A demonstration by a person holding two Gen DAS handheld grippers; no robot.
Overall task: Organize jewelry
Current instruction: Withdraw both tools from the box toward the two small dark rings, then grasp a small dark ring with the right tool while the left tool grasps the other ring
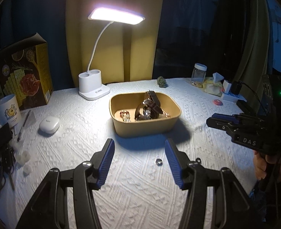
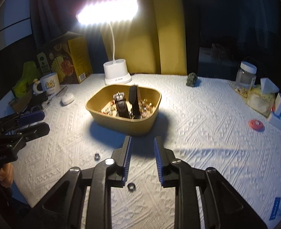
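A tan tray [image 1: 121, 126] [image 2: 140, 126] stands mid-table and holds a watch [image 1: 150, 105] [image 2: 133, 101] and several small jewelry pieces [image 1: 125, 115] [image 2: 146, 106]. A small ring [image 1: 159, 161] [image 2: 97, 156] lies on the white cloth in front of the tray. A second ring [image 2: 131, 186] lies by my right gripper's left finger. My left gripper [image 1: 139, 143] is open and empty, near the tray's front. My right gripper [image 2: 142, 140] is open and empty, just short of the tray; it shows at the right in the left wrist view [image 1: 213, 120].
A lit white desk lamp [image 1: 93, 87] [image 2: 117, 74] stands behind the tray. A box [image 1: 22, 72], mug [image 1: 7, 110] and earbud case [image 1: 49, 125] are at left. A jar [image 1: 198, 73] [image 2: 245, 74], tissues [image 1: 213, 86], power strip [image 1: 232, 96] and red disc [image 2: 256, 125] are at right.
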